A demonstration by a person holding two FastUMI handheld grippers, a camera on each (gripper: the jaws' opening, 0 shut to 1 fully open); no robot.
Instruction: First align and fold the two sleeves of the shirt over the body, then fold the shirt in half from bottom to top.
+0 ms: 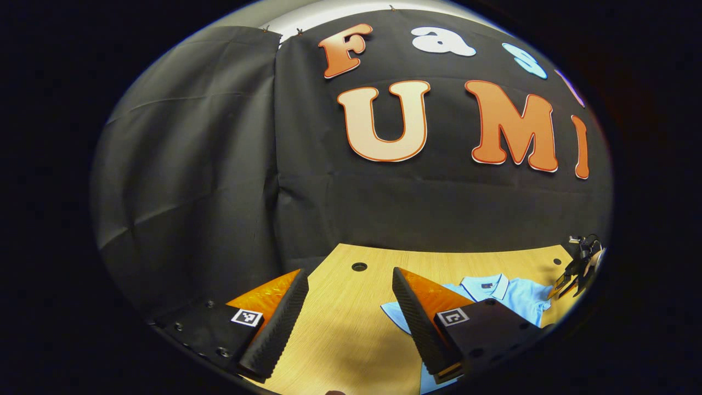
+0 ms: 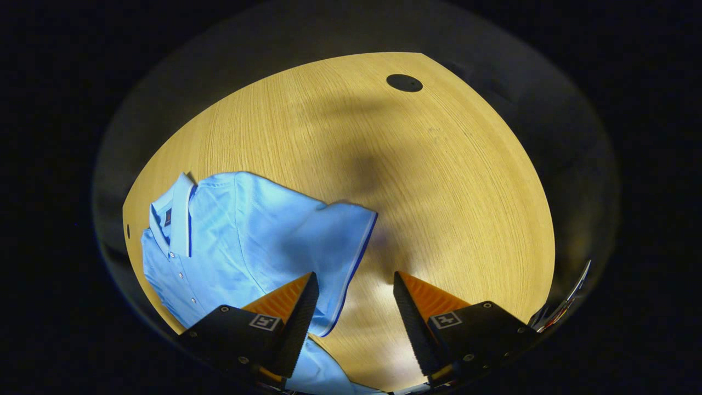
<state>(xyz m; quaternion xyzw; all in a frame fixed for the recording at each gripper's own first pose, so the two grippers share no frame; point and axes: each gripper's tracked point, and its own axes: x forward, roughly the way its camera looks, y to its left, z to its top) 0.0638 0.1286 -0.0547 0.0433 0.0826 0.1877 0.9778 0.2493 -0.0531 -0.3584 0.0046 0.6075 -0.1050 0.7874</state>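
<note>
- Closest up in the left gripper view is my left gripper [image 1: 350, 285], fingers spread wide with nothing but bare table showing between them.
- It's held up off the table [image 1: 351, 329], looking toward the back of the booth where the black cloth wall [image 1: 219, 164] hangs.
- Off to its right lies the shirt [image 1: 515, 296], light blue polo, collar [image 1: 482, 285] pointing toward the wall. One sleeve [image 1: 396, 315] pokes out just behind my right-hand finger.
- Way over at the right edge of that same view I can see my other gripper [image 1: 570, 282] above the far side of the shirt. Too small to tell much about it from here.
- In the right gripper view, my right gripper [image 2: 355, 288] looks down at the table [image 2: 439, 192], and it's open too, holding nothing.
- Its left finger sits over the sleeve [image 2: 340, 241] with the dark blue trim line; can't tell if it's touching the fabric. Its right finger is over bare wood.
- Shirt [image 2: 247, 236] is spread flat, collar and buttons showing at the left, sleeves not folded in yet.
- Round dark hole [image 2: 404, 83] in the tabletop near the far edge, well away from the shirt.
</note>
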